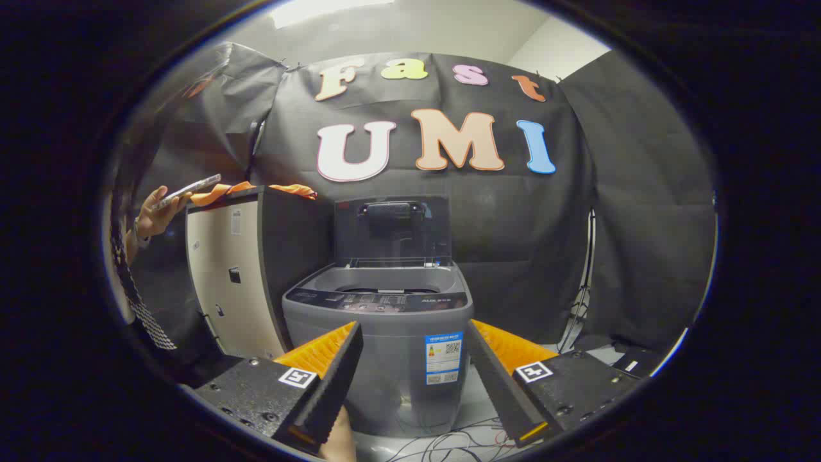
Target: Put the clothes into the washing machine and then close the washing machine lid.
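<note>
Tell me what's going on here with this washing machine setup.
A person is holding a gripper aimed at a grey washing machine, fingers spread open with nothing between them. The machine stands just ahead of the fingers with its lid raised upright. An orange piece of clothing lies on top of a cabinet beside the machine, so nothing appears loaded yet, though the tub's inside is hidden. Past the cabinet, a hand holds a phone.

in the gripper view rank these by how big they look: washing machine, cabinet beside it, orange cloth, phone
1. washing machine, cabinet: alike, no ranking
2. orange cloth
3. phone
The gripper is open, holding nothing.
</note>
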